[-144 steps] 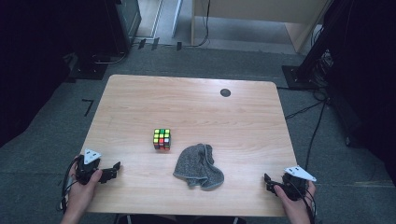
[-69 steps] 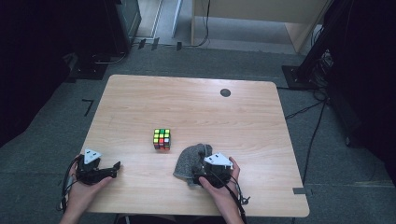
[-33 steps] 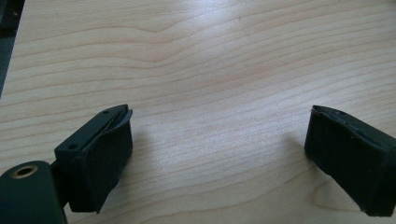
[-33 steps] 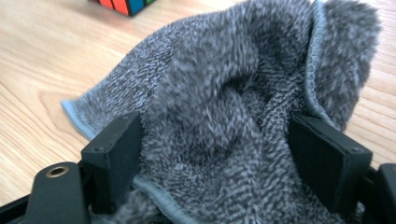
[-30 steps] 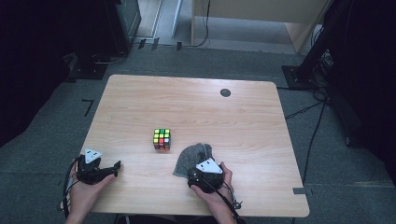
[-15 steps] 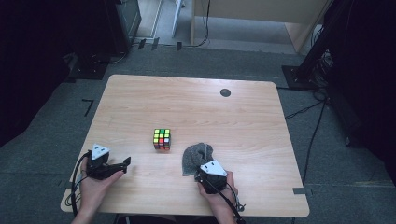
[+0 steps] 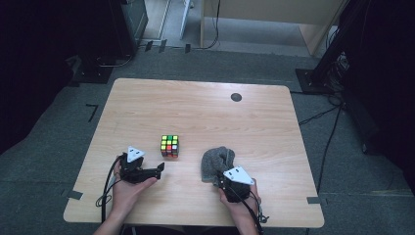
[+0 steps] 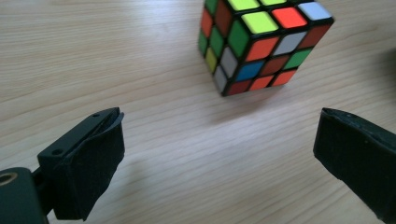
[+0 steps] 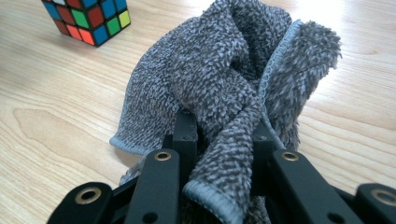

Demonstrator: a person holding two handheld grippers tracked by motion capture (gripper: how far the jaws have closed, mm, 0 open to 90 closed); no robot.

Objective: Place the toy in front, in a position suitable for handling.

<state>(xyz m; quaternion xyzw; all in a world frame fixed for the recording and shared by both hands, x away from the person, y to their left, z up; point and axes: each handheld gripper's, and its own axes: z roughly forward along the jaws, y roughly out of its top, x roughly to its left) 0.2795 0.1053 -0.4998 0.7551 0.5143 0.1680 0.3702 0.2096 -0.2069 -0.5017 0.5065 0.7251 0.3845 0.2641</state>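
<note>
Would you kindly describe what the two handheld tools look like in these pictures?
Both are black. The left tool and right tool each carry a pale grey three-cornered plate on top and trail a black cable. Their jaws are flat black bars with screw holes, tipped with dark pads. The forearms are bare, with no sleeves.

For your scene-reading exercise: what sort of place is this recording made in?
Probably a lab or studio set up for recording: a bare wooden table on grey carpet, cables trailing over the floor, and dark equipment stands around it.
</note>
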